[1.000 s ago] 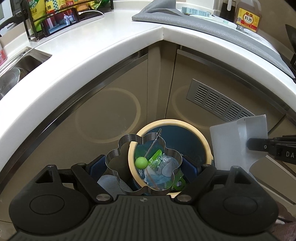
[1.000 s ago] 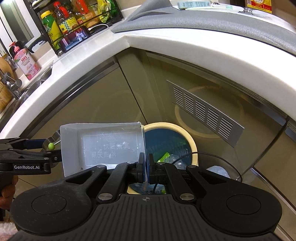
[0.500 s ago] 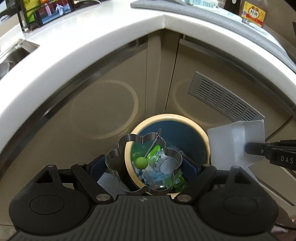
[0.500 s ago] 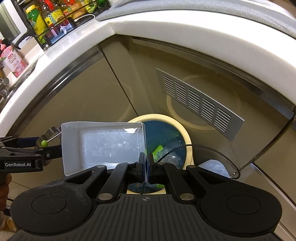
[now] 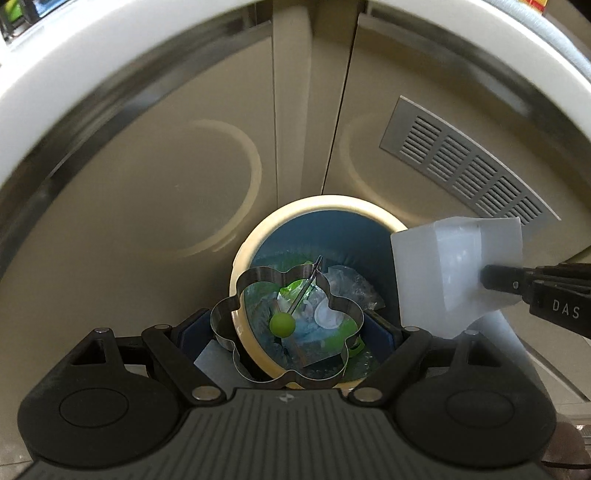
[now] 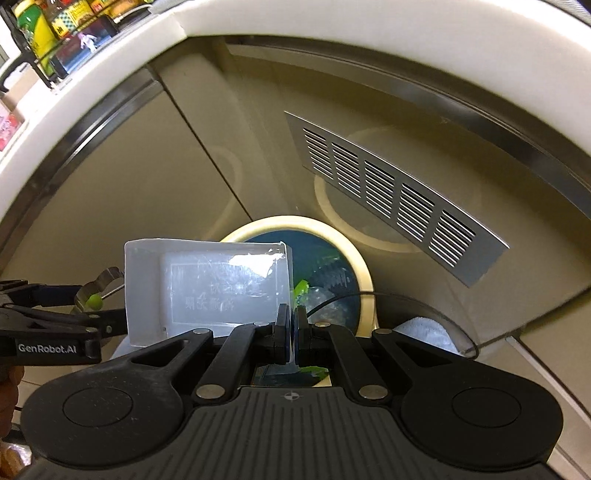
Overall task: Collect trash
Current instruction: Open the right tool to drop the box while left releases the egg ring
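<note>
A round trash bin with a cream rim (image 5: 240, 254) and dark blue liner stands on the floor against the corner cabinets, holding green wrappers and clear plastic; it also shows in the right wrist view (image 6: 360, 258). My left gripper (image 5: 288, 336) is shut on a flower-shaped metal ring mould (image 5: 229, 306) with a green ball handle (image 5: 282, 324), held above the bin's near left rim. My right gripper (image 6: 291, 332) is shut on the edge of a translucent white plastic tray (image 6: 207, 291), held over the bin's edge; the tray also shows in the left wrist view (image 5: 436, 273).
Beige cabinet doors with a metal vent grille (image 6: 391, 192) rise behind the bin under a white countertop edge (image 5: 74, 81). A clear lid with something white under it (image 6: 424, 325) lies right of the bin. Bottles stand on a rack (image 6: 48, 33) at the top left.
Both grippers have moved down and in toward the bin, with the mould and the tray still held. The countertop has slid up out of view.
</note>
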Tool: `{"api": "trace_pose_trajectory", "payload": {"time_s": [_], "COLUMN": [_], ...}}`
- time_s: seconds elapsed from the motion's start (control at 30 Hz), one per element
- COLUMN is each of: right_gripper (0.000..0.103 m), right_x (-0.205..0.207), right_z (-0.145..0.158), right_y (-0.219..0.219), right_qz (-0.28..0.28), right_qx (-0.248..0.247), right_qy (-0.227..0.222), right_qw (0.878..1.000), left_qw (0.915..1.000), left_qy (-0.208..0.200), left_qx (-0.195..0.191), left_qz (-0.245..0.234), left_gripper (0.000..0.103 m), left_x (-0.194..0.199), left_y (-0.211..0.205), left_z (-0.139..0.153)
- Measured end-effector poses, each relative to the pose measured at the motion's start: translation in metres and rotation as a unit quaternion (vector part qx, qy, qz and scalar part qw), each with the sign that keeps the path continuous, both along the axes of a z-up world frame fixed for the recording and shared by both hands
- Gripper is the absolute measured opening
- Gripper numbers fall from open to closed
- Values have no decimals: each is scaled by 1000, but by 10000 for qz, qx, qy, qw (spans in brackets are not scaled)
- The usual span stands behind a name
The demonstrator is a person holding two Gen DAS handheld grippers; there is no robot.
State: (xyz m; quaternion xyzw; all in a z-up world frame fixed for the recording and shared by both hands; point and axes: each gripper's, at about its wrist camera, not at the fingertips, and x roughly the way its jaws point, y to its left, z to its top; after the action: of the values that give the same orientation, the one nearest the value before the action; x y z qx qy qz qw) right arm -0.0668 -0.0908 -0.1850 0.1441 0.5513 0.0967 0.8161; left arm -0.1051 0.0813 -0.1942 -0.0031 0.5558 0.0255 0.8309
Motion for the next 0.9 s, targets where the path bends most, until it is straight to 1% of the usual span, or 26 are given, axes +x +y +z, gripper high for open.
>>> {"api": "trace_pose_trajectory", "payload": {"time_s": [0.3, 0.37, 0.43, 0.47, 0.5, 0.53, 0.57, 0.6, 0.63, 0.7, 0.83, 0.9], "right_gripper": [3, 3, 5, 7, 11, 17, 37, 60, 66, 67, 69, 73], "right_x": [21, 25, 29, 32, 34, 36, 38, 39, 40, 39, 31, 25], "right_z": [-18, -23, -26, -27, -28, -29, -30, -30, -30, -28, -23, -20], "right_y": [6, 9, 9, 9, 9, 8, 7, 6, 4, 1, -2, -4], "right_qz": [56, 72, 71, 59, 31, -19, -82, -151, -241, -334, -324, -331], "right_qx": [-151, -169, -188, -168, -144, -113, -79, -60, -56, -49, -29, 38], "right_qy": [171, 206, 232, 240, 253, 287, 338, 390, 438, 409, 460, 526], "right_qw": [9997, 9996, 9995, 9996, 9996, 9995, 9994, 9991, 9987, 9986, 9984, 9981], "left_qw": [9993, 9989, 9981, 9973, 9966, 9965, 9966, 9967, 9969, 9972, 9978, 9980], "left_qy": [337, 431, 561, 650, 727, 735, 726, 725, 731, 716, 661, 619], "left_qx": [139, 113, 41, -31, -81, -104, -90, -52, -5, 54, 69, 114], "left_qz": [-130, -170, -269, -341, -386, -390, -377, -347, -306, -210, -71, -19], "left_gripper": [89, 89, 90, 95, 103, 103, 103, 103, 103, 103, 103, 103], "left_x": [28, 31, 33, 37, 37, 37, 36, 35, 34, 31, 17, 7], "left_y": [-7, -8, -10, -10, -10, -9, -7, -5, -3, 2, 13, 15], "left_z": [-26, -32, -36, -39, -40, -40, -39, -39, -39, -37, -27, -21]}}
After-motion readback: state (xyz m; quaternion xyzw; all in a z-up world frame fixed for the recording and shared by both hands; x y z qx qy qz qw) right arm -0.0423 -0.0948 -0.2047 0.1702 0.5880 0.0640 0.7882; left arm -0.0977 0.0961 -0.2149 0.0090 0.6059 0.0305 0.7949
